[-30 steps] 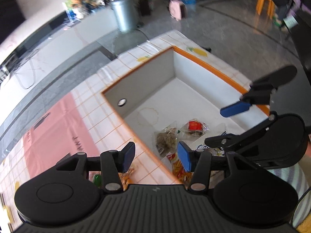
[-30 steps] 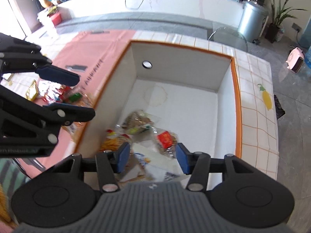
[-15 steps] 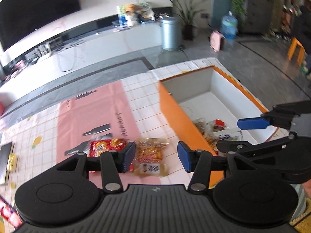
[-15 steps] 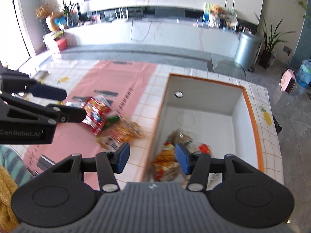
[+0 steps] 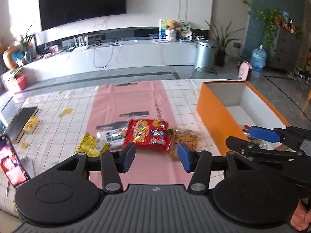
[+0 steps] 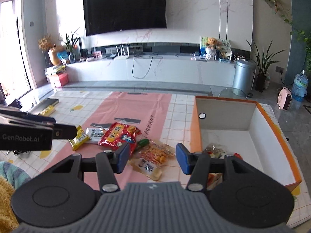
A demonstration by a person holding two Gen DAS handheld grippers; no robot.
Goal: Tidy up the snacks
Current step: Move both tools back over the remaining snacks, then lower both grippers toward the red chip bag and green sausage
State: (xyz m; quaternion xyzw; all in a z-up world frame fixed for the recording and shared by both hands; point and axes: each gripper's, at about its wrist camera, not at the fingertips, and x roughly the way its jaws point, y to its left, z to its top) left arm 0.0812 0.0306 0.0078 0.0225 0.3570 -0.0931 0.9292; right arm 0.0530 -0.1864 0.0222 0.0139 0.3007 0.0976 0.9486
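Several snack packs lie on the pink mat: a red bag (image 5: 149, 134) (image 6: 118, 136), a clear pack of orange crackers (image 5: 186, 138) (image 6: 155, 155), a white pack (image 5: 111, 136) and a yellow pack (image 5: 91, 145) (image 6: 78, 137). An orange box (image 5: 213, 116) (image 6: 196, 128) with a white inside stands to the right and holds several snacks (image 6: 215, 149). My left gripper (image 5: 154, 156) is open and empty, above the mat just short of the red bag. My right gripper (image 6: 152, 158) is open and empty, over the cracker pack.
The table has a white grid cloth with a pink mat (image 5: 136, 101). A dark book (image 5: 21, 120) with a yellow item lies at the far left. A phone-like card (image 5: 11, 167) stands at the left edge. Beyond the table are a TV bench and a metal bin (image 5: 204, 56).
Both grippers have swung back from over the box and tilted up. The view now takes in the loose snacks on the mat. Both jaws stay open and empty.
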